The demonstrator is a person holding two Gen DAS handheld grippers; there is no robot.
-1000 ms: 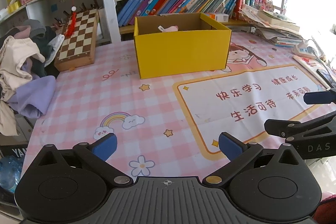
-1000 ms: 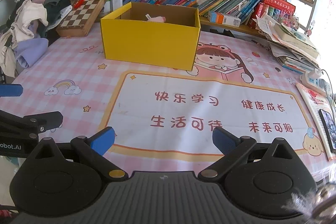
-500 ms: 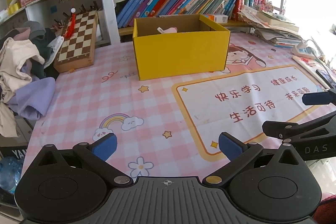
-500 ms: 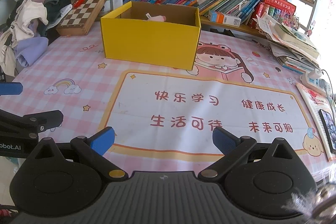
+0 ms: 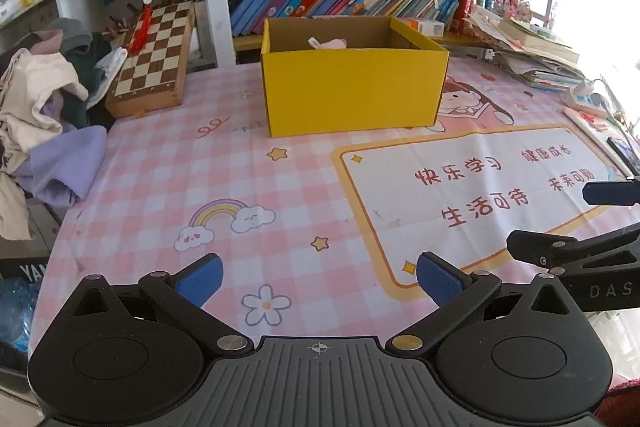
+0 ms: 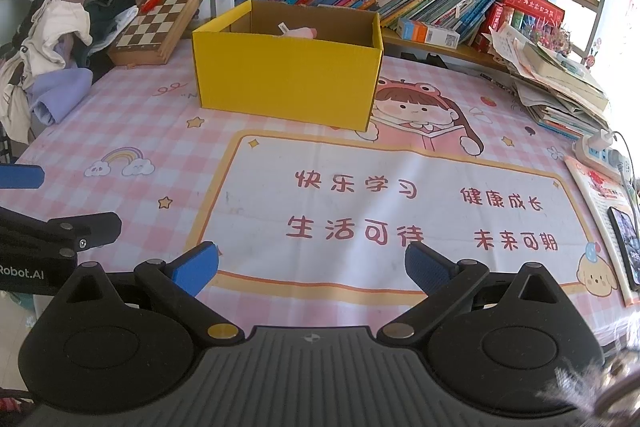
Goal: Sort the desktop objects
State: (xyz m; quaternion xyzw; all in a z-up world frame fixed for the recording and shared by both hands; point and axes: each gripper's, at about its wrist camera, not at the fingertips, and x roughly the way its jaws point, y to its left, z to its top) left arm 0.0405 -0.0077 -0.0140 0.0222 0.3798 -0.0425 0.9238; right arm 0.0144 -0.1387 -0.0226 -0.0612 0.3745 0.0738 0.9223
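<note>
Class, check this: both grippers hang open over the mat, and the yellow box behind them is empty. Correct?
Not quite. The yellow box is not empty: the right wrist view shows a pink item inside. The left gripper and right gripper are indeed open over the mat.

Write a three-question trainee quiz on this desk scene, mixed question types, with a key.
1. True or false: the left tongs are shut on a pen.
2. What leans against the shelf, left of the yellow box? A) a chessboard B) a laptop C) a globe
3. Fill in: the pink item lies ____ the yellow box.

Key:
1. False; both the left tongs and the right tongs are open and hold nothing.
2. A, the chessboard.
3. inside
</note>
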